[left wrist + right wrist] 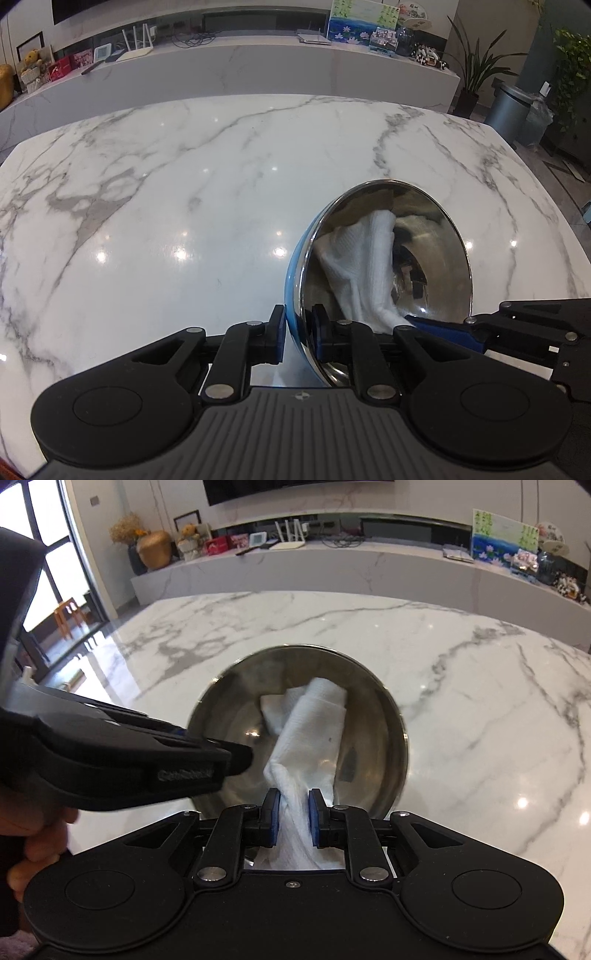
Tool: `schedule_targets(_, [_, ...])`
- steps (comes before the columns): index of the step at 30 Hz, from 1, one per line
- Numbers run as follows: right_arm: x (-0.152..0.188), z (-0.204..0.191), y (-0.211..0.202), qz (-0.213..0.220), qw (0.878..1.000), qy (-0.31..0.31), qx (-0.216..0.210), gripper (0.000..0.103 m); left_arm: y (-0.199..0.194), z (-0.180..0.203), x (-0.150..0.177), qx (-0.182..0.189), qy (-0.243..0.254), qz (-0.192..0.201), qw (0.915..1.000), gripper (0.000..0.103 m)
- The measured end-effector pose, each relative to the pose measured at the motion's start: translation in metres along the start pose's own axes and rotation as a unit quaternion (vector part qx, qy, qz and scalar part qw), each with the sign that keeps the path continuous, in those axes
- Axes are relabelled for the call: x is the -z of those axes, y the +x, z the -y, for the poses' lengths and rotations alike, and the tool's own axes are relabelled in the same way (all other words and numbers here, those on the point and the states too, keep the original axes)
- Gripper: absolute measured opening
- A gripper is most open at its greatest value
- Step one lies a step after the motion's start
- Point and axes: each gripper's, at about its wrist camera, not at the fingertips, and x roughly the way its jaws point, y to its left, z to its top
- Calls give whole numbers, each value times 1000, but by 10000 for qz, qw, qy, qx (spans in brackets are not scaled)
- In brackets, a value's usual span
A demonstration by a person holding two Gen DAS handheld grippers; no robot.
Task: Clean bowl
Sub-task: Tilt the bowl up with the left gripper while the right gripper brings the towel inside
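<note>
A steel bowl [424, 254] with a blue outer wall sits tilted on the marble table, its mouth turned toward the right. My left gripper [299, 332] is shut on the bowl's near rim, one pad outside on the blue wall and one inside. A white cloth [365, 262] lies inside the bowl. In the right wrist view the bowl [229, 716] is straight ahead, and my right gripper [292, 821] is shut on the twisted end of the cloth [310, 731], which stretches across the bowl's floor. The left gripper's body [122, 757] reaches in from the left.
The marble table [184, 192] spreads wide to the left and beyond the bowl. A low marble shelf [332, 565] with a router, boxes and pictures runs along the back wall. A grey bin [508, 110] and plants stand at the far right. A hand [33, 842] holds the left gripper.
</note>
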Motion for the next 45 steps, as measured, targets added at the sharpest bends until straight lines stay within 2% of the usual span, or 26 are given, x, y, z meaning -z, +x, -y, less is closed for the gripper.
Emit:
schedule_targets(4, [1, 1, 9, -182, 9998, 65, -77, 16, -2, 0, 1, -25, 66, 8, 10000, 13])
schedule_targets(12, [1, -13, 16, -362, 9986, -331, 198, 14, -2, 8, 2, -208, 390, 55, 9990, 14])
schedule_targets(19, [5, -24, 18, -282, 9932, -664, 912, 12, 0, 9, 2, -288, 491, 84, 9983, 14])
schedule_targets(23, [7, -20, 21, -298, 9945, -547, 838, 13, 1, 8, 2, -263, 445, 95, 9986, 13])
schedule_targets(26, [6, -11, 20, -300, 9969, -238, 683, 13, 0, 6, 2, -166, 368, 146, 9991, 13])
schedule_targets(30, [9, 2, 18, -285, 9982, 163, 506, 13, 1, -2, 8, 207, 39, 144, 9997, 16])
schedule_targets(32, [10, 7, 17, -247, 9982, 340, 431, 13, 6, -7, 12, 395, -134, -6, 9991, 19])
schedule_targets(34, [11, 8, 16, -220, 9982, 359, 422, 13, 7, -8, 14, 468, -202, -31, 9987, 20])
schedule_targets(37, [14, 7, 15, -154, 9983, 371, 432, 13, 8, -11, 18, 578, -304, -68, 9978, 17])
schedule_targets(39, [14, 6, 16, -144, 9981, 423, 423, 13, 8, -9, 18, 554, -258, -75, 9981, 12])
schedule_targets(45, [13, 5, 16, -160, 9978, 576, 290, 14, 4, -2, 15, 336, 35, -72, 9994, 13])
